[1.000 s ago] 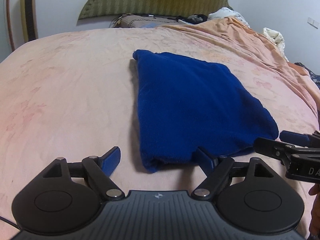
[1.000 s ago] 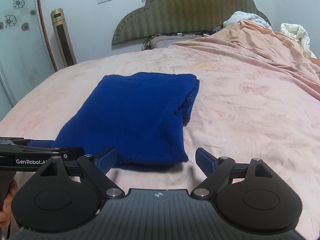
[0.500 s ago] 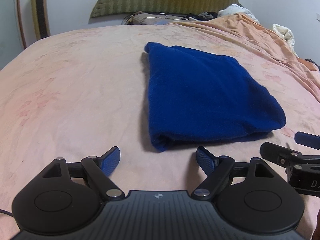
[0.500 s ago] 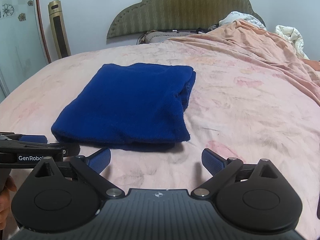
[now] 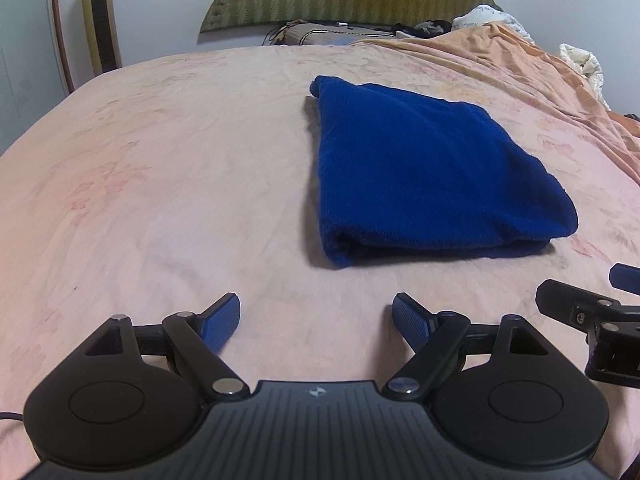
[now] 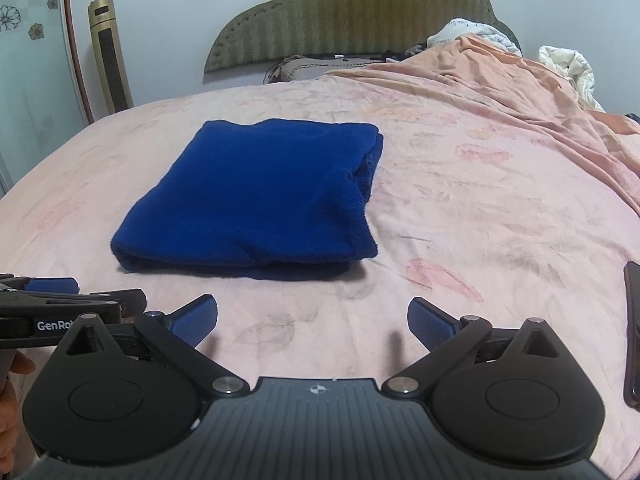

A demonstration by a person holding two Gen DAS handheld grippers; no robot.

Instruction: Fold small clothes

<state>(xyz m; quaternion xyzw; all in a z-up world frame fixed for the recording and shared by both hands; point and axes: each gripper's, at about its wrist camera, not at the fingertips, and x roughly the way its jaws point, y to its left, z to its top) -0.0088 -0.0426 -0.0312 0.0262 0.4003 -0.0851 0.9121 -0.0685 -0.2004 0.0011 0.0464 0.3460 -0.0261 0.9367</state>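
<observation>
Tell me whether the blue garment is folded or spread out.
Folded. The blue garment lies as a compact rectangle on the bed, doubled layers showing along its near edge.

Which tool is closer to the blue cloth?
About equal, I cannot pick. Left tool sits before the blue cloth's near-left corner; right tool before its near-right corner. Neither touches.

One folded blue garment (image 6: 256, 196), two hand-held grippers, one bed (image 6: 500, 208), one headboard (image 6: 352, 12)

Pink bedsheet (image 6: 480, 208), perhaps padded headboard (image 6: 352, 16)
</observation>
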